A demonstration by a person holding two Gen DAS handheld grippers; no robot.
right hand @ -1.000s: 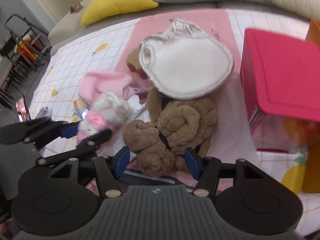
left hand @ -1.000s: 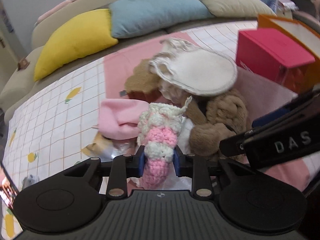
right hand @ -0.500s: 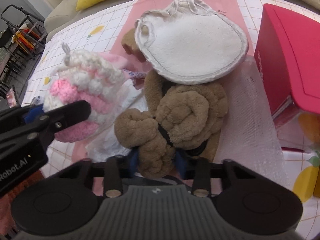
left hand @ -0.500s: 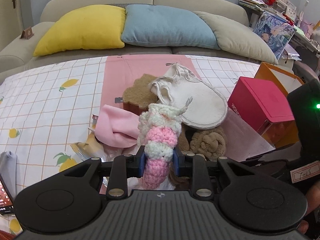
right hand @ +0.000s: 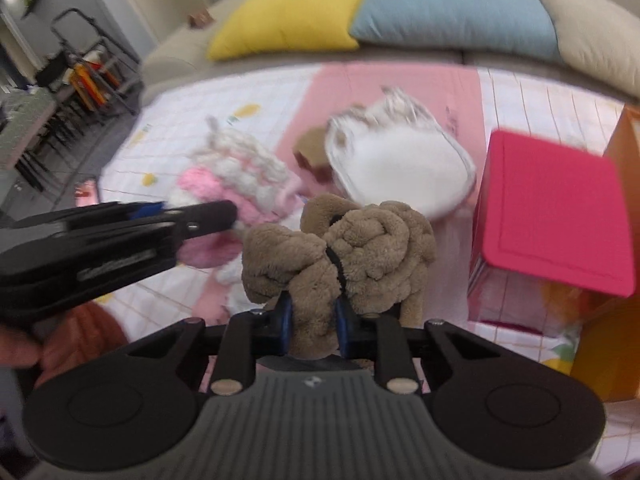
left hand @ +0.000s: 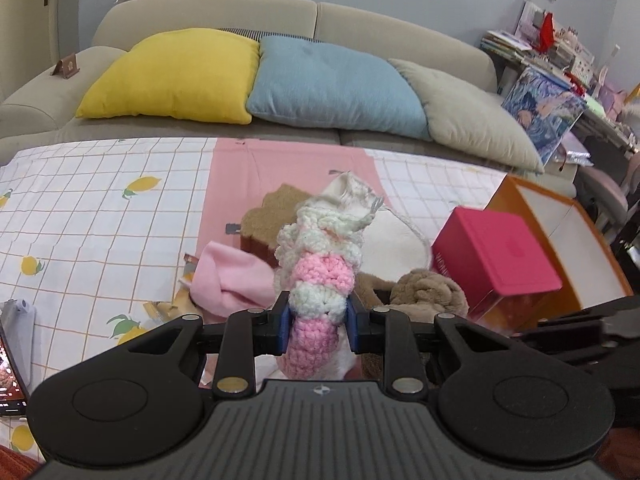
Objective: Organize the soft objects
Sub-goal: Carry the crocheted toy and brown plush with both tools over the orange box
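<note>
My left gripper (left hand: 318,326) is shut on a pink and white crocheted toy (left hand: 320,272) and holds it above the pile. My right gripper (right hand: 312,320) is shut on a brown plush knotted toy (right hand: 348,244), lifted off the cloth. The brown toy also shows in the left wrist view (left hand: 428,292). On the pink mat (left hand: 280,168) lie a white round bib (right hand: 396,164), a pink cloth (left hand: 228,276) and a brown sponge-like piece (left hand: 264,216). The left gripper shows at the left of the right wrist view (right hand: 192,224).
A pink box (left hand: 496,256) stands to the right of the pile, an orange box (left hand: 560,232) behind it. A sofa with yellow (left hand: 172,76), blue (left hand: 328,84) and beige (left hand: 468,120) cushions runs along the back. A phone (left hand: 12,368) lies at the left edge.
Both grippers have risen. The right gripper closed on the brown plush toy and lifted it off the pile. The left gripper keeps hold of the crocheted toy.
</note>
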